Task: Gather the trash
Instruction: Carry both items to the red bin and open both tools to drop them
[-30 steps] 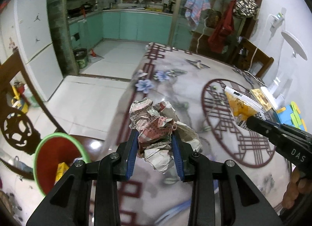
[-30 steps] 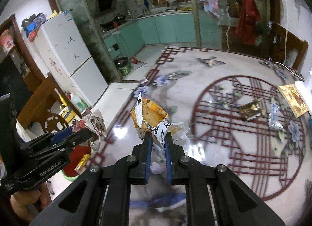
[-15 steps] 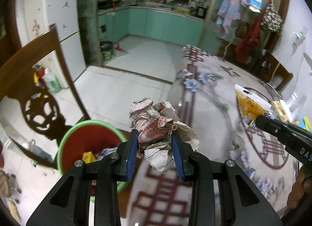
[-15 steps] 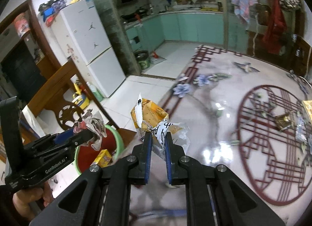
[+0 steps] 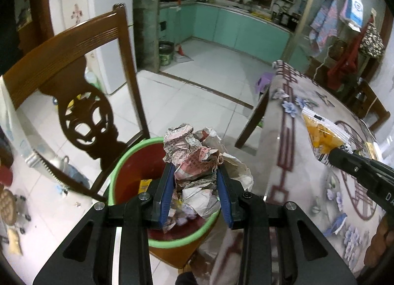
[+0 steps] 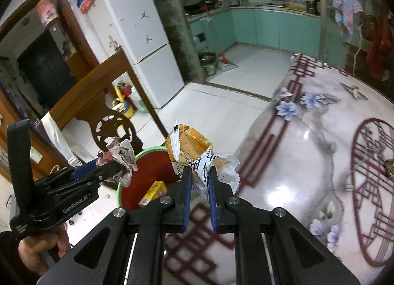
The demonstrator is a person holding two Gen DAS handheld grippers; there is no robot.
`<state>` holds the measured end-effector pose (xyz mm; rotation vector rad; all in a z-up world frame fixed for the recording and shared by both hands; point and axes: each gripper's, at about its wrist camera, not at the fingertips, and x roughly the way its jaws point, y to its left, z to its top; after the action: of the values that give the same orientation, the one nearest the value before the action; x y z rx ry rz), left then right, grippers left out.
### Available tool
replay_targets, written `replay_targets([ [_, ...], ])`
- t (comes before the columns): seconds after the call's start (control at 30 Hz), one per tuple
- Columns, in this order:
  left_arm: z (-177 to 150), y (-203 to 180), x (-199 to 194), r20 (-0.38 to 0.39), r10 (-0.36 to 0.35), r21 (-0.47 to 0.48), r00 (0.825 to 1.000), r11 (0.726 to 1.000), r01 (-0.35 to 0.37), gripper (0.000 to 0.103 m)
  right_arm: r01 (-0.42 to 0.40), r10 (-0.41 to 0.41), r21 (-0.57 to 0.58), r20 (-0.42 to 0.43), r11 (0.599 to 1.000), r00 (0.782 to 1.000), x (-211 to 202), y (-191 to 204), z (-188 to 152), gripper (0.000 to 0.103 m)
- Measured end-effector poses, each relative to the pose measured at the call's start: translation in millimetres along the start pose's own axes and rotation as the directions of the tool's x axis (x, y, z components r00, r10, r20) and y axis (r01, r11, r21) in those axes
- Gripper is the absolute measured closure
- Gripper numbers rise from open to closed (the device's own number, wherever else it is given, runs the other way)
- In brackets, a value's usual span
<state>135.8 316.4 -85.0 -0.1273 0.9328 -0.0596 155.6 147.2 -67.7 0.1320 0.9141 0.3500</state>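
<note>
My left gripper [image 5: 194, 174] is shut on a wad of crumpled paper [image 5: 194, 154], printed in red and white, and holds it over the green-rimmed red bin [image 5: 138, 162] on the floor. In the right wrist view the same wad [image 6: 122, 154] hangs over the bin [image 6: 147, 159] at the left gripper's tip. My right gripper [image 6: 199, 174] is shut on a torn orange snack wrapper [image 6: 189, 147], near the table's edge and just right of the bin. The wrapper [image 5: 322, 137] also shows in the left wrist view. A yellow box [image 6: 152, 192] lies inside the bin.
A carved wooden chair [image 5: 81, 102] stands close behind the bin on the left. The patterned round table [image 6: 320, 162] fills the right side, with small scraps [image 6: 390, 166] at its far right. White tiled floor [image 5: 197, 83] runs toward a fridge [image 6: 138, 34] and teal kitchen cabinets.
Both grippers have swung left off the table toward the bin, each keeping its load. The bin has come from the lower left to directly under the left gripper's paper wad.
</note>
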Motion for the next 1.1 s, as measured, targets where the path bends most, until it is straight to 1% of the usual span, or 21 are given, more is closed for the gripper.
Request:
replay_targets([
  [0.27, -8, 35, 22, -0.073, 0.025, -0.079, 0.997, 0.996, -0.031, 0.07, -0.045, 0.043, -0.038, -0.058, 0.998, 0.997, 35, 30, 3, 0.093],
  [0.47, -14, 48, 39, -0.123, 0.035, -0.121, 0.992, 0.991, -0.05, 0.07, -0.086, 0.077, -0.062, -0.141, 0.994, 0.987, 74, 48, -1, 0.093],
  [0.73, -18, 63, 54, -0.168, 0.048, -0.162, 0.985, 0.984, -0.075, 0.07, -0.111, 0.096, -0.05, -0.248, 0.993, 0.964, 125, 55, -10, 0.093],
  [0.97, -22, 73, 66, -0.207, 0.063, -0.191, 0.976, 0.976, -0.104, 0.07, -0.115, 0.094, -0.063, -0.273, 0.991, 0.957, 143, 59, -9, 0.093],
  [1.07, -22, 73, 67, -0.209, 0.09, -0.19, 0.974, 0.973, -0.131, 0.065, -0.121, 0.099, -0.065, -0.276, 0.99, 0.956, 147, 59, -9, 0.092],
  [1.1, -21, 74, 67, -0.209, 0.1, -0.193, 0.973, 0.971, -0.141, 0.058, -0.121, 0.099, -0.064, -0.28, 0.991, 0.955, 148, 60, -9, 0.091],
])
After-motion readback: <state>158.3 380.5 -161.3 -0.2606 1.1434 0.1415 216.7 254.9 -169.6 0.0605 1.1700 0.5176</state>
